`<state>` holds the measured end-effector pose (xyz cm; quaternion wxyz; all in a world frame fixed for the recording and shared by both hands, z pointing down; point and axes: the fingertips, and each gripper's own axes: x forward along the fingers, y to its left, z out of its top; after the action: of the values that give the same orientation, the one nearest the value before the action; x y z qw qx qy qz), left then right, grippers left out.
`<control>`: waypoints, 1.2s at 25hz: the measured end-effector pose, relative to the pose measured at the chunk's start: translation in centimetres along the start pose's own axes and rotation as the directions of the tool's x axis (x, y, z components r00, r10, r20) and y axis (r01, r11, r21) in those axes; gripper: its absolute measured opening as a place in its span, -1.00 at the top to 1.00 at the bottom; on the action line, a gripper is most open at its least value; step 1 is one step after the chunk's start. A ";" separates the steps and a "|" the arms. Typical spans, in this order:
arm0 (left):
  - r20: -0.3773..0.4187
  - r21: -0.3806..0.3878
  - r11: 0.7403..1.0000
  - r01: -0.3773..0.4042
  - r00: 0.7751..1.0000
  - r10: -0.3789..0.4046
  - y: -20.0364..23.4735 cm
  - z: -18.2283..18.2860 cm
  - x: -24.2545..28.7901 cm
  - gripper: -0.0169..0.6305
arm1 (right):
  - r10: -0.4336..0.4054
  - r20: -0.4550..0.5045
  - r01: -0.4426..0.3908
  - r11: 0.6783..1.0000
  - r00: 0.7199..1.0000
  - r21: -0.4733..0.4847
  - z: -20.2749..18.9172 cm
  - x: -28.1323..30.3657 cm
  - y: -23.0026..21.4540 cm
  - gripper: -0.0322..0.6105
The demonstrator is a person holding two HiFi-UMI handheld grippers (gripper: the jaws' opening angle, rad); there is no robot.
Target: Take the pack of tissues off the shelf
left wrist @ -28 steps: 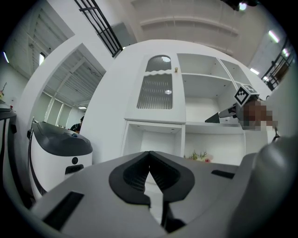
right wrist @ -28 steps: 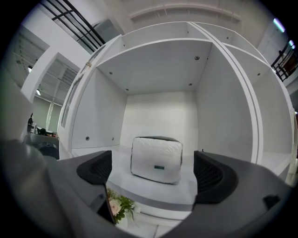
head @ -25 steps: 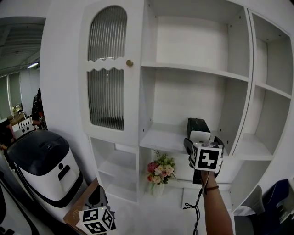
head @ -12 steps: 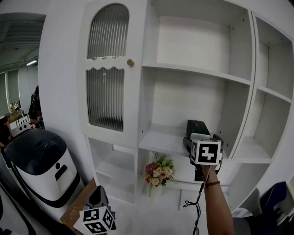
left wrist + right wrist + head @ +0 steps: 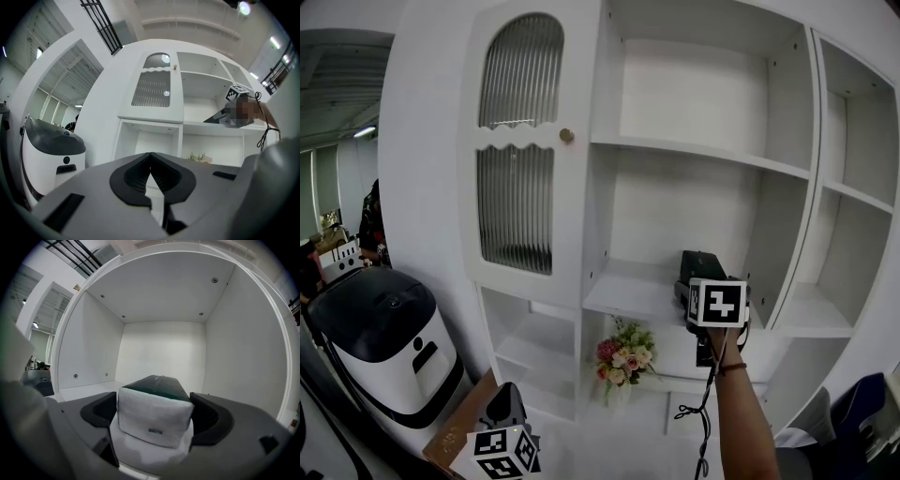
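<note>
The pack of tissues [image 5: 154, 416], dark green on top with a white end, lies on the middle shelf board [image 5: 628, 286] of the white unit. My right gripper [image 5: 153, 400] reaches level into that compartment. Its jaws have just been closing with the pack between them, and both dark pads now meet the pack's sides. In the head view the right gripper [image 5: 709, 277] hides most of the pack [image 5: 701, 262]. My left gripper [image 5: 151, 180] is held low in front of the unit with its pads together, seen as the left gripper [image 5: 502, 441] at the bottom edge.
A cabinet door with ribbed glass [image 5: 517, 159] closes the unit's left side. A bunch of flowers [image 5: 623, 349] stands on the shelf below the pack. A white and black machine [image 5: 380, 337] is on the floor at the left. A cable [image 5: 698, 412] hangs under my right arm.
The right gripper has shifted slightly up and inward along the shelf at the pack. The left gripper has stayed where it was.
</note>
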<state>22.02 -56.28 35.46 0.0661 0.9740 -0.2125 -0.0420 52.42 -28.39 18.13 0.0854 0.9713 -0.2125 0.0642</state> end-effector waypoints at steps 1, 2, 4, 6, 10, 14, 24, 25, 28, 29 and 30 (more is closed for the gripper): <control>-0.002 0.003 1.000 0.004 1.000 -0.004 -0.2 0.0 0.0 0.91 | -0.005 0.001 0.005 1.000 1.000 0.004 0.0 0.2 -0.1 -0.61; -0.003 0.006 1.000 0.009 1.000 -0.009 -0.4 0.0 0.1 0.91 | -0.009 0.000 0.009 1.000 1.000 0.007 0.0 0.4 -0.2 -0.60; -0.002 0.010 1.000 0.018 1.000 -0.018 -0.7 0.1 0.1 0.91 | -0.010 -0.006 0.010 1.000 1.000 0.010 0.0 0.7 -0.3 -0.61; -0.002 0.013 1.000 0.026 1.000 -0.026 -1.1 0.1 0.2 0.91 | -0.007 -0.015 0.007 1.000 1.000 0.014 0.0 0.8 -0.3 -0.62; -0.001 0.012 0.999 0.033 0.999 -0.033 -1.5 0.0 0.3 0.91 | -0.002 -0.029 0.002 1.000 1.000 0.021 -0.1 1.1 -0.3 -0.61; -0.001 0.012 0.999 0.037 0.999 -0.037 -1.9 -0.1 0.4 0.91 | 0.001 -0.033 0.000 1.000 0.999 0.019 -0.1 1.2 -0.3 -0.59; 0.003 0.026 0.999 0.037 0.999 -0.037 -2.5 0.3 -0.1 0.91 | 0.037 -0.034 -0.037 0.999 0.999 0.012 -0.1 1.2 -0.3 -0.48; 0.003 0.027 0.999 0.036 0.999 -0.036 -2.5 0.3 -0.2 0.91 | 0.044 -0.030 -0.043 0.999 0.999 0.006 -0.1 1.1 -0.2 -0.46; 0.004 0.031 0.999 0.035 0.999 -0.035 -2.5 0.4 -0.5 0.91 | 0.051 -0.018 -0.051 0.999 0.999 -0.010 -0.1 0.8 -0.1 -0.43; 0.005 0.033 0.999 0.035 0.999 -0.035 -2.6 0.5 -0.6 0.91 | 0.051 -0.011 -0.051 0.999 0.999 -0.018 -0.1 0.7 0.0 -0.42; 0.005 0.036 0.999 0.036 0.999 -0.036 -2.7 0.6 -0.7 0.91 | 0.051 -0.003 -0.051 0.998 0.999 -0.027 -0.1 0.6 0.1 -0.40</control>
<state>22.44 -53.64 34.53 0.0471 0.9786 -0.1959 -0.0422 52.96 -28.68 18.32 0.0970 0.9643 -0.2378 0.0644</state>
